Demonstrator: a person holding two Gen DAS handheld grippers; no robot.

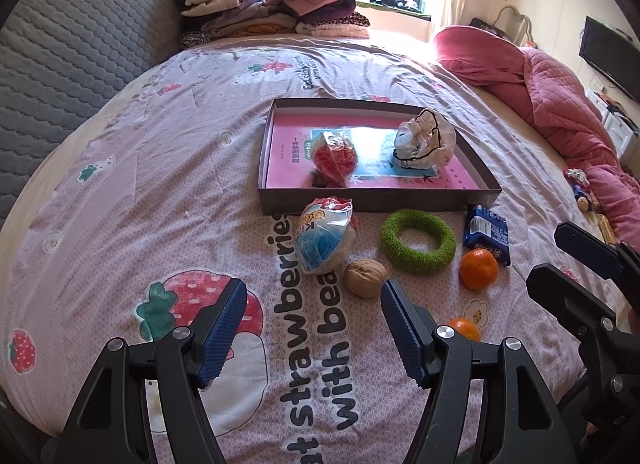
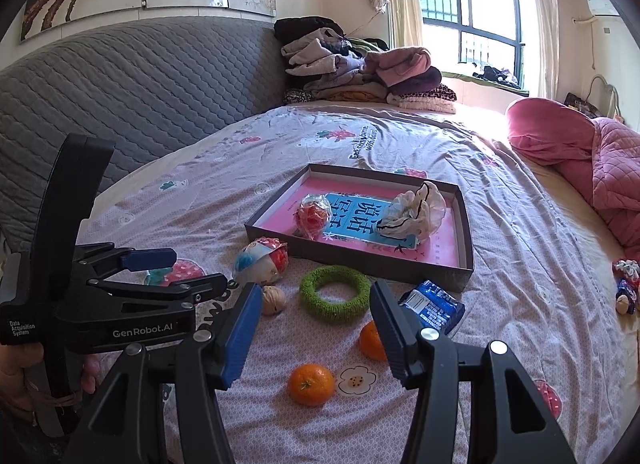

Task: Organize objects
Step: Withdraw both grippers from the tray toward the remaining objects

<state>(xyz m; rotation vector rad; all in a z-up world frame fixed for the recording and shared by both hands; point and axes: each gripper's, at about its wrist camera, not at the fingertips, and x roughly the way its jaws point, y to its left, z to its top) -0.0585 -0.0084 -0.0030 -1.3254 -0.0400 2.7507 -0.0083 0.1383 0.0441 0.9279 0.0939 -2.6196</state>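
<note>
Left wrist view, bed with strawberry-print sheet [image 1: 160, 152]. Left gripper [image 1: 308, 328]: jaws spread wide, nothing between the pads, hovering over the sheet near the walnut. Right gripper [image 1: 576, 264]: seen at the right edge, side-on.

Shallow dark box [image 1: 376, 198], pink-lined, mid-bed: holds a red wrapped ball [image 1: 334, 158] on its left side and a crumpled cream cloth bundle with black trim [image 1: 426, 138] on its right side, the two apart.

Loose on the sheet, near side of the box, left to right:
- blue-and-red wrapped ball [image 1: 324, 240], just beside the box wall
- walnut [image 1: 365, 278], touching or almost touching that ball, nearer
- green knitted ring [image 1: 418, 241], lying flat
- blue snack packet [image 1: 488, 232], at the box's near right corner
- mandarin [image 1: 478, 269], just beside the packet
- second mandarin [image 1: 464, 328], nearest, partly hidden behind the left gripper's right finger

Right wrist view: right gripper [image 2: 310, 336] with jaws apart and empty, hovering above the two mandarins; one mandarin [image 2: 311, 384] lies between the fingers in the picture, untouched, the other partly behind the right finger.

Far side: folded clothes pile [image 1: 264, 4], grey quilted headboard [image 1: 72, 44]. Right: pink quilt [image 1: 560, 96].
</note>
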